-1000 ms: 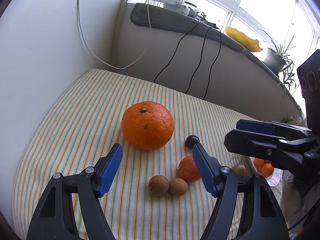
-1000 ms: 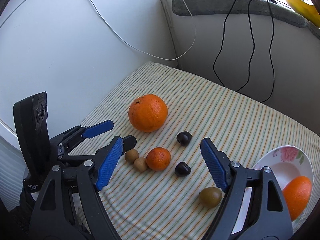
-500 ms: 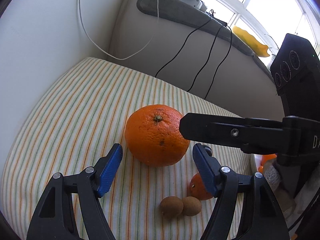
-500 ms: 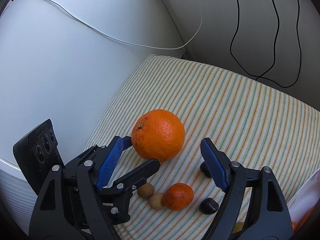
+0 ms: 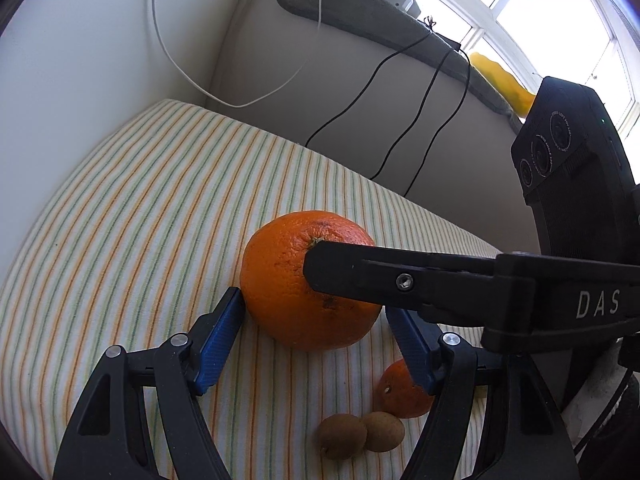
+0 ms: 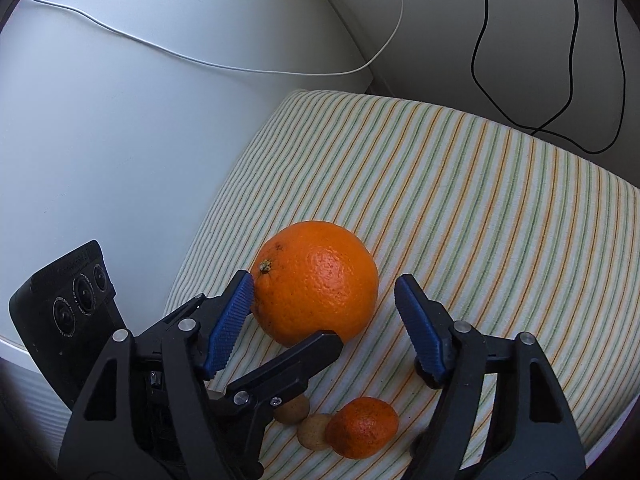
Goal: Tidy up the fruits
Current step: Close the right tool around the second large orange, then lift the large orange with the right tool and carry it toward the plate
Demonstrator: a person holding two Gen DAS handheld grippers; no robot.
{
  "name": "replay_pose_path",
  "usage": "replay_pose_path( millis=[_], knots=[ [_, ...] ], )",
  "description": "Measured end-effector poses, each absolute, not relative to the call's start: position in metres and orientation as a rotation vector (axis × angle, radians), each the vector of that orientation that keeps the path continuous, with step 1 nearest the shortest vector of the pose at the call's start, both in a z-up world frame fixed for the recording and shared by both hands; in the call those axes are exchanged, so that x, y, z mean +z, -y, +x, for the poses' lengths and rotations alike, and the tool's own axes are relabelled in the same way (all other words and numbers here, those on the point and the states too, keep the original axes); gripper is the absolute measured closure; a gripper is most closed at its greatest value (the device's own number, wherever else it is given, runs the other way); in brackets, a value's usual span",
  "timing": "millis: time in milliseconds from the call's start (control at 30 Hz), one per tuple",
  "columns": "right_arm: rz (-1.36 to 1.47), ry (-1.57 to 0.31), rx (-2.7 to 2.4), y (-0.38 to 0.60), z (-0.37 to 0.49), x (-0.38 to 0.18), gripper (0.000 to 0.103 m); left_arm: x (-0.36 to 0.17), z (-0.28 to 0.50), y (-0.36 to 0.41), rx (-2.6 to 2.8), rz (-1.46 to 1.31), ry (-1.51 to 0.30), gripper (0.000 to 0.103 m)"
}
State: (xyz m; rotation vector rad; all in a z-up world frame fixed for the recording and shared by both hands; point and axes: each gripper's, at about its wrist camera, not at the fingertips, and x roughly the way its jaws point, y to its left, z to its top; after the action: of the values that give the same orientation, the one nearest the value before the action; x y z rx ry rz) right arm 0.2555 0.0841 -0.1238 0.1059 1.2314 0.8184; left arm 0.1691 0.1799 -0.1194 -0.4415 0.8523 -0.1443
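A big orange (image 5: 280, 280) (image 6: 320, 276) lies on the striped cloth, and both grippers straddle it. My left gripper (image 5: 313, 303) is open, its blue pads close beside the orange's two flanks. My right gripper (image 6: 325, 282) has its jaws closing around the same orange: the left pad meets the peel near the stem, while the right pad stands a little off. One right finger (image 5: 360, 276) crosses the orange's front in the left wrist view. A small mandarin (image 5: 400, 392) (image 6: 362, 426) and two small brown fruits (image 5: 343, 436) (image 6: 314, 432) lie nearer.
The striped cloth (image 5: 140, 220) (image 6: 480, 200) ends at a white wall on the left and a grey wall behind. Black cables (image 5: 360, 92) and a white cable (image 6: 200, 60) hang on the walls. Each gripper's black camera body (image 5: 568, 148) (image 6: 68, 300) sits close to the other.
Both grippers came down and closed in on the big orange. The right one swung left from the middle of the cloth, its jaws narrowed, and the plate left its view.
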Motion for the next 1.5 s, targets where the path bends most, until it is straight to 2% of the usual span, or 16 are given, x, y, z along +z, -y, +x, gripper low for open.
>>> replay_pose_path(
  millis=[100, 767, 1500],
  knots=[
    [0.113, -1.232, 0.835, -0.085, 0.256, -0.124, 0.035, -0.119, 0.169, -0.18, -0.144, -0.438, -0.851, 0.031],
    [0.127, -1.172, 0.829, -0.054, 0.236, -0.102, 0.036, -0.098, 0.149, -0.156, -0.161, -0.404, -0.805, 0.031],
    [0.169, -1.086, 0.708, 0.073, 0.222, -0.07, 0.036, -0.072, 0.159, -0.034, -0.329, -0.323, -0.797, 0.031]
  ],
)
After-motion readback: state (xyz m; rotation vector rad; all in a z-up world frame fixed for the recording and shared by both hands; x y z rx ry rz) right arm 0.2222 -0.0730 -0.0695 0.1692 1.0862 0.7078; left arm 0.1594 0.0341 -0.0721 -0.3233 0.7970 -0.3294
